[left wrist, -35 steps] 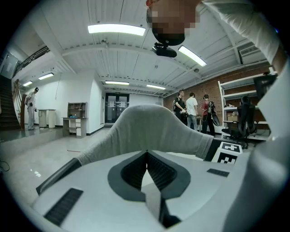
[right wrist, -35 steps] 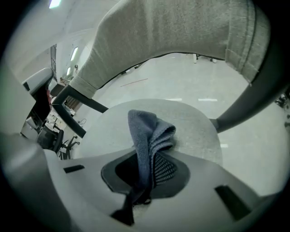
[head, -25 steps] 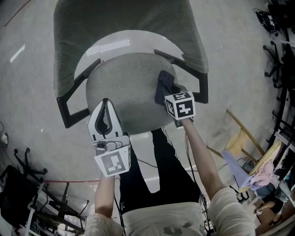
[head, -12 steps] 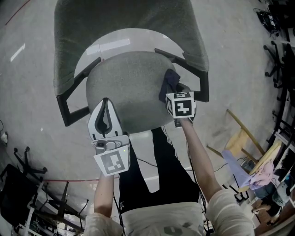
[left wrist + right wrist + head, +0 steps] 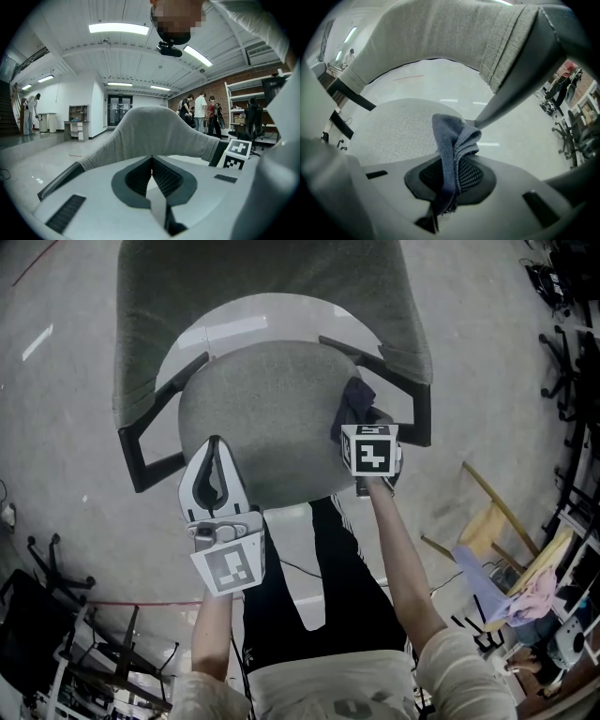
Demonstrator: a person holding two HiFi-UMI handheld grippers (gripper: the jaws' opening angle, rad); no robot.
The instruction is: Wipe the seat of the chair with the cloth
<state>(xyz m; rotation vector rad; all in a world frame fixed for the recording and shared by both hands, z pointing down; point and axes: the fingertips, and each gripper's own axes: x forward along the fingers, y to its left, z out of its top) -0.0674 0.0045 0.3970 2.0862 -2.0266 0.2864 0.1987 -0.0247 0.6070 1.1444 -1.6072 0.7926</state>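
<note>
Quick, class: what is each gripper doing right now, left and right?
Left gripper: closed, holding nothing.
Right gripper: closed on the cloth.

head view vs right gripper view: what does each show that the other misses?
Head view only: the left gripper, shut and empty, at the front left edge of the seat, and the person's legs below the chair.
Right gripper view only: the cloth clamped between the fingers of the right gripper, its free end standing up above them.
Both: the grey seat, the backrest and the dark cloth near the seat's right edge.
</note>
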